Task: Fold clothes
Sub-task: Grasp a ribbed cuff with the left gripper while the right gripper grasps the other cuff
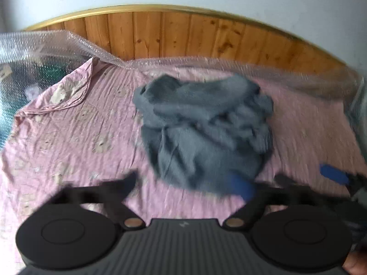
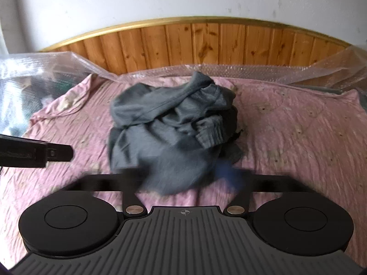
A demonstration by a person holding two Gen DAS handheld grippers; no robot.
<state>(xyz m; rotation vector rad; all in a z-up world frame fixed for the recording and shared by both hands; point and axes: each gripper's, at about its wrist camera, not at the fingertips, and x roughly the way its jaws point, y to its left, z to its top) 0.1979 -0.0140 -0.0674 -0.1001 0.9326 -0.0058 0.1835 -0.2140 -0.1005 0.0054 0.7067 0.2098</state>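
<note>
A crumpled grey sweatshirt lies heaped in the middle of the pink bed sheet. My left gripper is open, its fingers spread wide, and the sweatshirt's near edge reaches between them. In the right wrist view the same sweatshirt shows a ribbed cuff on its right side. My right gripper is open too, blurred, with the near hem lying between its fingers. The left gripper's finger shows at the left edge of that view. A blue pad of the right gripper appears at the far right of the left wrist view.
A wooden headboard with a gold rim stands behind the bed against a white wall. Clear bubble wrap runs along the head of the bed and piles up at the left. The sheet's corner is folded back there.
</note>
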